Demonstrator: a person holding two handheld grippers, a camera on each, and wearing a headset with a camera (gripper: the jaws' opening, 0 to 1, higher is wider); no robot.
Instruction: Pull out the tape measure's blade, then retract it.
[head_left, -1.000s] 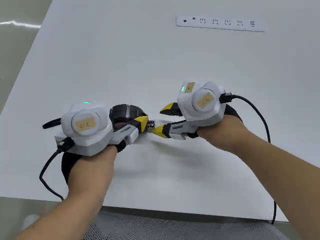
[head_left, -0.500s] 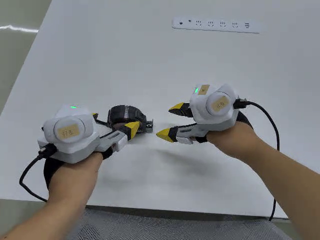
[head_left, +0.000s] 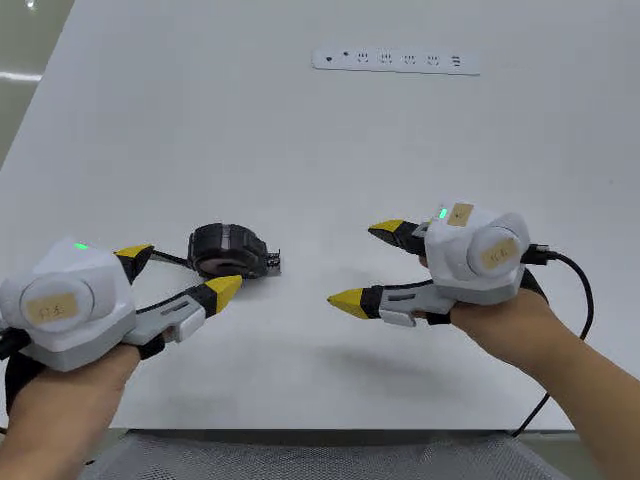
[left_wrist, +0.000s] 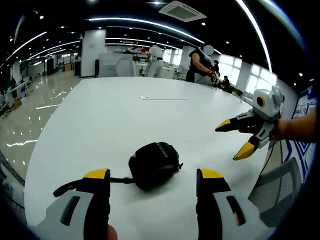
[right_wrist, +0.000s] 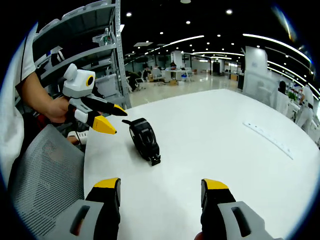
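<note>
A black tape measure (head_left: 229, 251) lies alone on the white table (head_left: 250, 130), its blade drawn in and a black wrist strap trailing off to one side. My left gripper (head_left: 178, 270) is open, a short way back from the case, with nothing between its yellow-tipped fingers. In the left gripper view the tape measure (left_wrist: 155, 163) rests just beyond my left gripper (left_wrist: 155, 176). My right gripper (head_left: 366, 264) is open too, well off to the right of the case. The right gripper view has the tape measure (right_wrist: 144, 139) ahead of my right gripper (right_wrist: 161, 186), and my left gripper (right_wrist: 107, 117) beyond it.
A white power strip (head_left: 396, 61) lies flat at the far side of the table. The table's near edge (head_left: 330, 430) runs just below both hands, with a mesh chair seat (right_wrist: 45, 175) beneath it. People stand past the far end of the table in the left gripper view.
Both grippers have let go of the tape measure and drawn apart, the left to the left and the right to the right. The tape measure now lies free on the table.
</note>
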